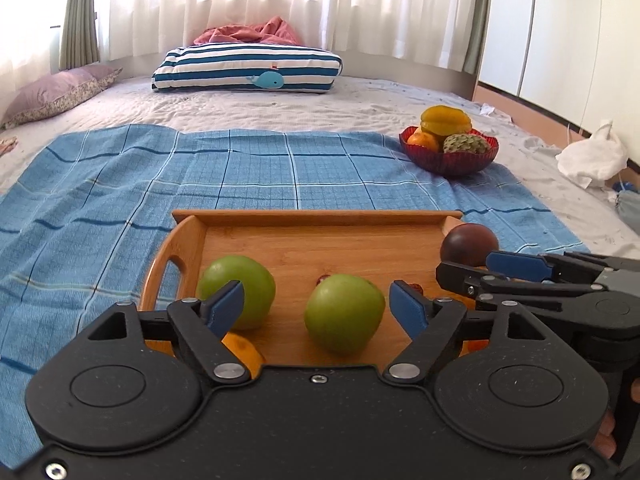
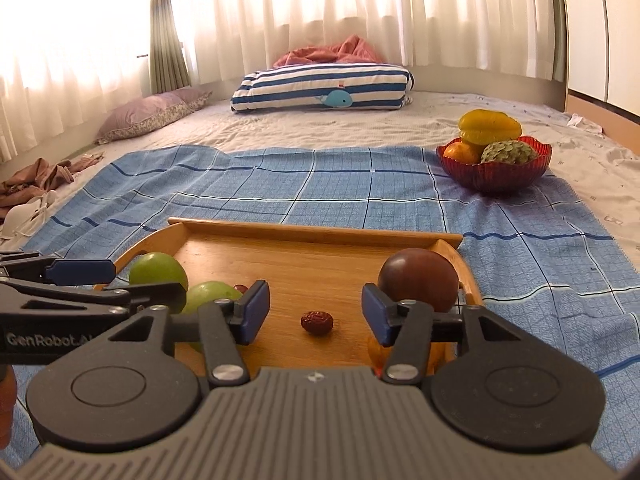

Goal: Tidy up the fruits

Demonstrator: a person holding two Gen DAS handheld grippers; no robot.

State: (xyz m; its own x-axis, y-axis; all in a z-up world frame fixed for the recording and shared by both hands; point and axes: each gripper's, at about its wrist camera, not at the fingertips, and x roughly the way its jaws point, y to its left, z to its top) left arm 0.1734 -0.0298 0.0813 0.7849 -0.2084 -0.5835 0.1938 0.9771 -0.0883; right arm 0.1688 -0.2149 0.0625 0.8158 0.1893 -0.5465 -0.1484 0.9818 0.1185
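My left gripper (image 1: 316,306): jaws wide, pads clear of the green apple (image 1: 344,314) between them.
My right gripper (image 2: 315,312): jaws wide, nothing gripped; a red date (image 2: 317,322) lies on the tray floor between the pads.
Second green apple (image 1: 237,290): behind my left pad.
Dark round fruit (image 2: 418,284): tray's right end.
Wooden tray (image 1: 320,240): on the blue checked cloth (image 1: 120,184).
Red bowl (image 1: 450,158): far right, filled with fruit.
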